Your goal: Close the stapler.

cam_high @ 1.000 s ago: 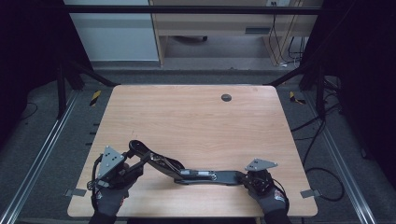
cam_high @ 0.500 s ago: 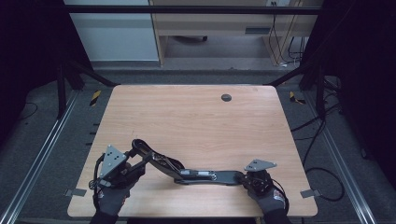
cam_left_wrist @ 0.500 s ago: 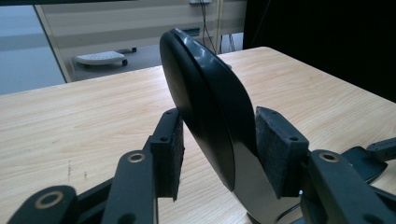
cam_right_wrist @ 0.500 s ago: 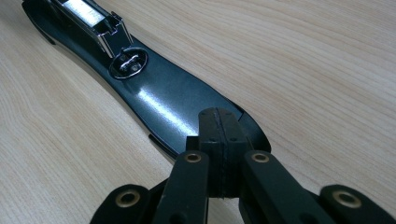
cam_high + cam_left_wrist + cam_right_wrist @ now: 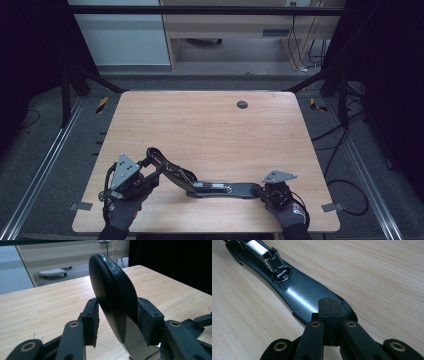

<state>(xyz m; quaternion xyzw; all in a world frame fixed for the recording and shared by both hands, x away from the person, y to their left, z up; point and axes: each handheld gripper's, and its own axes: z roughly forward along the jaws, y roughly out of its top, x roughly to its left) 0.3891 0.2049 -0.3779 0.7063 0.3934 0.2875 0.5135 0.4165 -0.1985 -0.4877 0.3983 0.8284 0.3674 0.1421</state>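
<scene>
A long black stapler [image 5: 220, 189] lies opened out near the table's front edge. Its base [image 5: 299, 295], with the shiny metal anvil, lies flat on the wood. Its rounded top arm [image 5: 112, 290] rises toward the left and stands between the pads of my left gripper [image 5: 150, 167]. These jaws have just been closing. One pad [image 5: 147, 320] lies against the arm, and a narrow gap shows at the other pad [image 5: 91, 320]. My right gripper [image 5: 329, 312] is shut with nothing between its pads. Its tips rest on the base's near end [image 5: 255, 190].
The wooden table [image 5: 210, 130] has a small dark round grommet [image 5: 242, 104] at the back. Dark floor, cables and metal frame rails surround it. A pale desk stands beyond the far edge.
The left gripper has edged slightly right at the raised stapler arm. The right gripper and the base have kept still.
</scene>
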